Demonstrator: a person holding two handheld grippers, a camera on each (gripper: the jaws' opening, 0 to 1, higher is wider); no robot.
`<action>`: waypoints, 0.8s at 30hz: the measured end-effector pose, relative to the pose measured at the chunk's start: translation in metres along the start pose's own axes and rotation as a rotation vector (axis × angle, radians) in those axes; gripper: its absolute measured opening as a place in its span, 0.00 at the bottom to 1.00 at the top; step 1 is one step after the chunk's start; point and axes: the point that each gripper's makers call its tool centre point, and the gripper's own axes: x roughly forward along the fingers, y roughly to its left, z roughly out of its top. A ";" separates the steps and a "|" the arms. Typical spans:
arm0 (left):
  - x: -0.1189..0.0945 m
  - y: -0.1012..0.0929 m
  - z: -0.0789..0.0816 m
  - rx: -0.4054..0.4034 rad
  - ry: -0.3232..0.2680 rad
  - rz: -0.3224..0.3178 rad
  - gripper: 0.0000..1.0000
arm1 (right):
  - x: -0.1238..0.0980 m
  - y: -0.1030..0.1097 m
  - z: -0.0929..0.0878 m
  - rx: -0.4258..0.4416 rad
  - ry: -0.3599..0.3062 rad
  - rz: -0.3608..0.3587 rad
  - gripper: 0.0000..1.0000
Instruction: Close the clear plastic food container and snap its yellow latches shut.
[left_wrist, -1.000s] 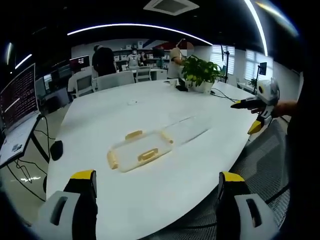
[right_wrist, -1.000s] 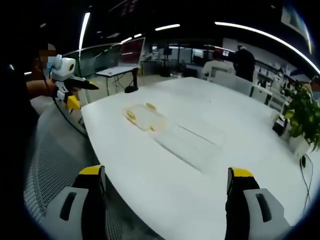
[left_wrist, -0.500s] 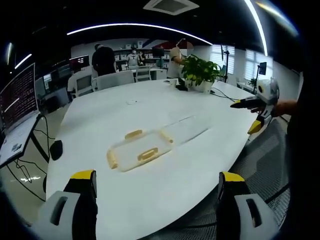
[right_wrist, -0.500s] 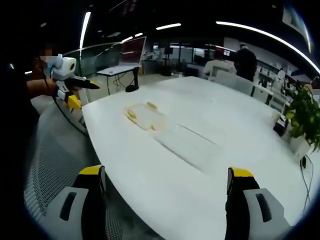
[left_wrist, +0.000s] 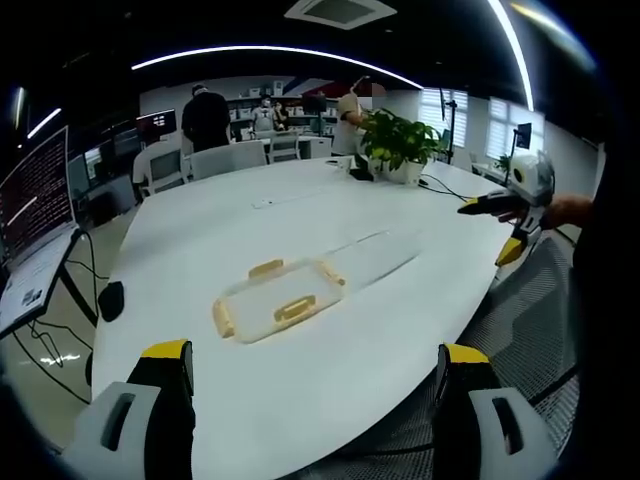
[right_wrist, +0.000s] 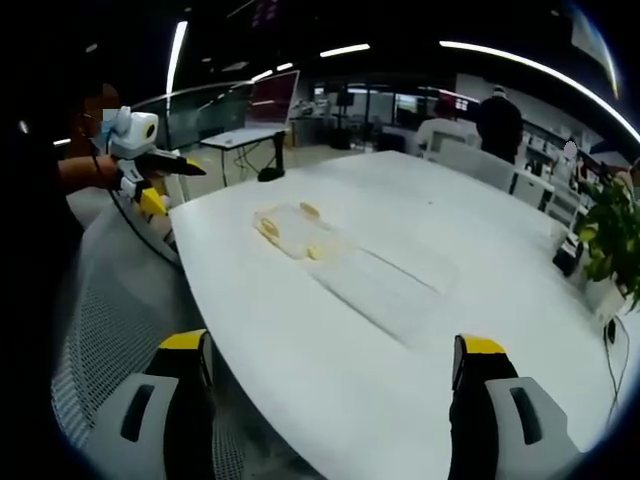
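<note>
Both tools gape empty, well apart from the container (left_wrist: 272, 305); its clear lid (left_wrist: 375, 255) could skid off the surface (left_wrist: 300, 390).

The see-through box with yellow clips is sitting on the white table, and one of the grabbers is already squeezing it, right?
Not quite. The box with yellow clips does sit on the white table, but no grabber is squeezing it. In the left gripper view, the left gripper is open and short of it, and the right gripper is off beyond the table edge.
</note>
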 end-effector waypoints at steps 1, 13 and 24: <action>0.000 0.000 0.000 -0.001 0.001 -0.001 0.99 | 0.001 0.000 0.001 -0.002 0.003 0.006 0.97; 0.003 0.008 0.001 0.004 0.014 -0.021 0.99 | 0.013 -0.002 0.021 -0.048 -0.008 0.071 0.94; 0.012 0.018 0.007 0.034 0.036 -0.057 0.95 | 0.029 0.000 0.038 -0.116 0.005 0.157 0.91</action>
